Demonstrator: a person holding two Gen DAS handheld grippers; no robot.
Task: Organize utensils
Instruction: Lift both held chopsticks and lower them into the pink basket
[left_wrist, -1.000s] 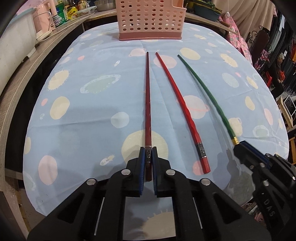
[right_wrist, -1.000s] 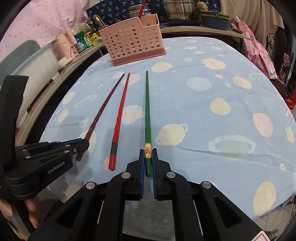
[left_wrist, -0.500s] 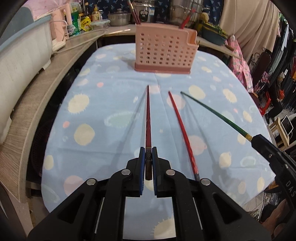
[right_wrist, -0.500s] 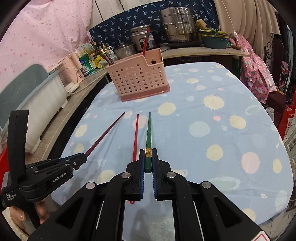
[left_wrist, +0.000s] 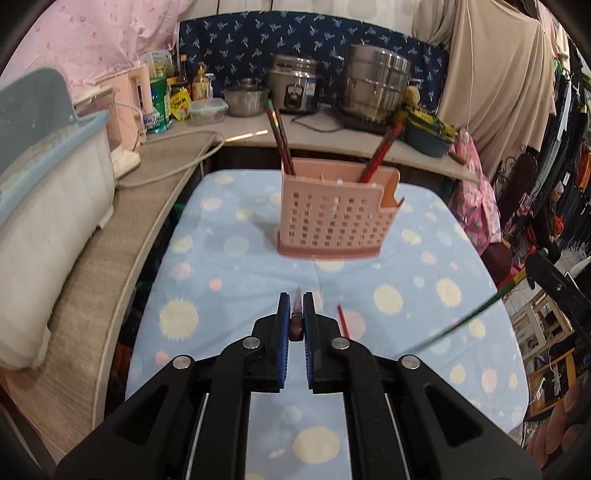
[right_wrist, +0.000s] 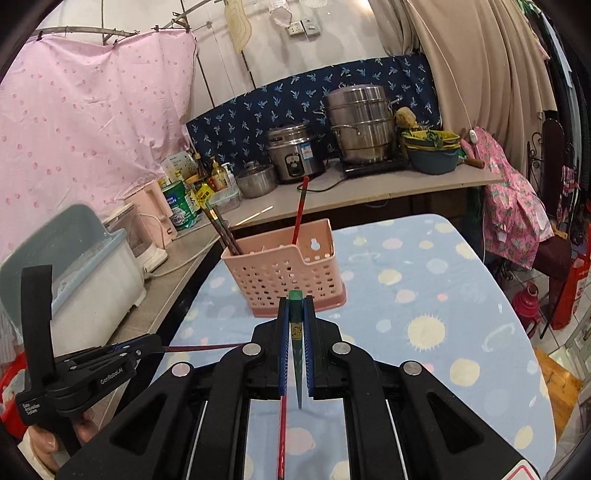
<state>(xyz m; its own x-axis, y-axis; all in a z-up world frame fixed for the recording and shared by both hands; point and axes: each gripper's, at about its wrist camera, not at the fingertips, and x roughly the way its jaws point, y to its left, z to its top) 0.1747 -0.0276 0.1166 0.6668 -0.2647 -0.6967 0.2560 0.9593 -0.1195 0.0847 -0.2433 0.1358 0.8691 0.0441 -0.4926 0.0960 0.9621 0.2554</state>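
Room: a cluttered kitchen corner, with steel pots and a rice cooker on a counter at the back and a pink sheet hung on the left.
Surface: a bench (left_wrist: 229, 266) under a pale blue cloth with planet prints.
Holder: a pink perforated utensil basket (left_wrist: 332, 218) stands upright at the far end of the bench, with a few chopsticks leaning in its compartments.
Left gripper (left_wrist: 296, 317): clamped on the butt of a dark red chopstick (left_wrist: 296, 312), carried above the cloth; its shaft runs forward along the fingers, so it appears foreshortened.
Right gripper (right_wrist: 295, 332): clamped on a green chopstick (right_wrist: 295, 325) near its gold band, also clear of the cloth.
Left on the bench: a bright red chopstick (right_wrist: 282, 435) lies flat below the right gripper, with its long axis running roughly towards the basket.
Key relation: the basket lies straight ahead of both grippers and somewhat below them, and both held sticks point broadly its way. In the left wrist view it sits dead centre.
Next move, as a judgement: each stick must be tipped more upright, point down, over the basket's open top.
Nearer hand: I cannot tell which.
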